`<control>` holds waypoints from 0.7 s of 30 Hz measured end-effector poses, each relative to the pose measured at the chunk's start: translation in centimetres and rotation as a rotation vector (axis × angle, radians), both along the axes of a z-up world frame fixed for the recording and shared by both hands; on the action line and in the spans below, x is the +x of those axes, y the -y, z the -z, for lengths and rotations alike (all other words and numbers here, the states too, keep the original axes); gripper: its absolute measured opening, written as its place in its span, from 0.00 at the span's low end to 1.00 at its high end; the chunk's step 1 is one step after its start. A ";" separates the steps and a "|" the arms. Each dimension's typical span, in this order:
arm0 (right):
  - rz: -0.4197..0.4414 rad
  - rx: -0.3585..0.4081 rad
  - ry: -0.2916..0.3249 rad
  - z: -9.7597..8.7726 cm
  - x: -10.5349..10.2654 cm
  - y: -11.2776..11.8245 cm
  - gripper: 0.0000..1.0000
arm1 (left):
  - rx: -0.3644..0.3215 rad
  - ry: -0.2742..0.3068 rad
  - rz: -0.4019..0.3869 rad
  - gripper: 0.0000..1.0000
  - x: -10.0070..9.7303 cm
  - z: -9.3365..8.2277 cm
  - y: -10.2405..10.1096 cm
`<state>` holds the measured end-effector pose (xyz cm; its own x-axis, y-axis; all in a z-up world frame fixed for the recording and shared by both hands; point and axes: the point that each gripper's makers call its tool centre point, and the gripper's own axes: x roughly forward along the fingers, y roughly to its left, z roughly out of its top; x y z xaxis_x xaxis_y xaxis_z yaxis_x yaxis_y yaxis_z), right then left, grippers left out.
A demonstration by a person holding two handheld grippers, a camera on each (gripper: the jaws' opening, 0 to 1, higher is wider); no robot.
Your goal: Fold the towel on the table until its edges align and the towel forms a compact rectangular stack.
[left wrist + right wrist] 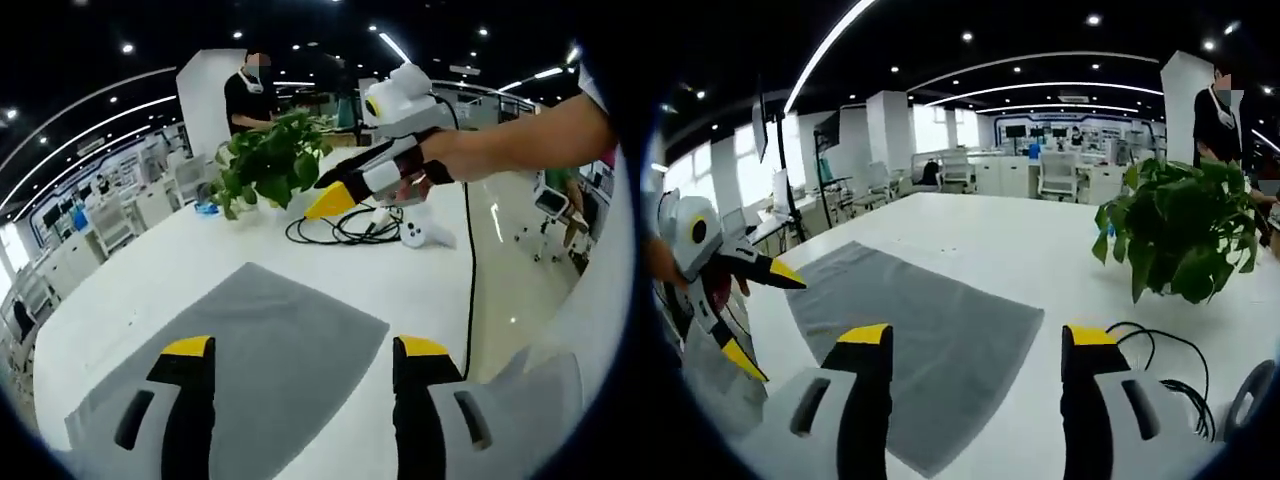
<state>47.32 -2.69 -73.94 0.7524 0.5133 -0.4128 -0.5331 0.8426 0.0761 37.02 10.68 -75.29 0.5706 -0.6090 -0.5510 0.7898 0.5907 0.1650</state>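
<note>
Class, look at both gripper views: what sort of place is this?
Probably an open-plan office or lab: rows of desks with chairs, strip ceiling lights, and a large white table holding a potted plant and grey towel.

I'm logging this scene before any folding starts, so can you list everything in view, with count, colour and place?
Flat grey cloth towel: one, grey, spread on the table near both grippers.
White table: one, white, under everything.
Green leafy potted plant: one, green, at the far side of the table.
Black coiled cable: one, black, beside the plant.
White controller: one, white, by the cable.
Standing person: one, dark top, behind the plant.
Left gripper: one, open, over the towel.
Right gripper: one, open, over the towel's edge.
</note>
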 end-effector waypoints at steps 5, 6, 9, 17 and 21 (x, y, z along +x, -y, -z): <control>0.009 0.006 -0.022 0.9 1.4 0.2 0.63 | 0.015 -0.026 0.025 0.73 0.0 1.4 1.5; 0.014 0.014 -0.028 1.1 1.6 0.3 0.63 | 0.019 -0.028 0.032 0.73 0.0 1.6 1.8; 0.025 0.024 -0.044 1.5 2.4 0.4 0.61 | 0.029 -0.043 0.049 0.73 0.0 2.4 2.7; 0.054 0.044 -0.056 2.1 4.8 0.9 0.56 | 0.049 -0.047 0.106 0.68 0.4 4.0 5.3; 0.061 0.056 -0.074 2.7 6.0 0.9 0.54 | 0.085 -0.058 0.127 0.61 0.7 5.7 5.8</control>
